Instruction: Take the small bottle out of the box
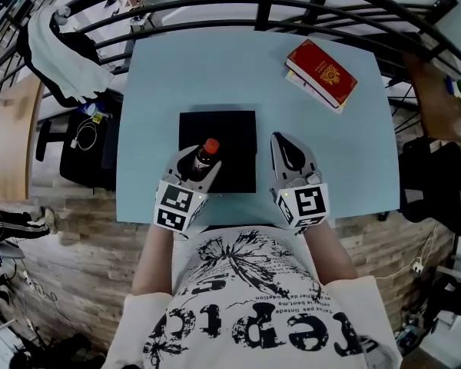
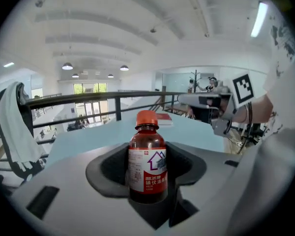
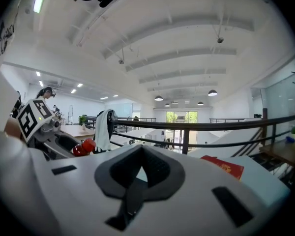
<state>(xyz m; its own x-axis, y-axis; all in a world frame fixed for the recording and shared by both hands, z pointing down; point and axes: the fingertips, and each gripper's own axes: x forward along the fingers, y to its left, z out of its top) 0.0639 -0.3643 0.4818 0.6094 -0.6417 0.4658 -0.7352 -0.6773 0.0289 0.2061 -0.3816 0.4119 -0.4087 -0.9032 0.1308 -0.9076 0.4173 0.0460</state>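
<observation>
Left gripper view shows your left gripper (image 2: 146,181) clamped on the bottle (image 2: 147,156), which hangs over the box (image 1: 234,129) corner; I'd guess it just needs carrying clear. Right gripper (image 3: 140,166) is closed, empty

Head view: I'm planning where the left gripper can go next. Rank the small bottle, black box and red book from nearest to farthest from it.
1. small bottle: between the jaws of the left gripper.
2. black box: right at the jaws, stretching ahead and to the right.
3. red book: far off at the front right.
</observation>
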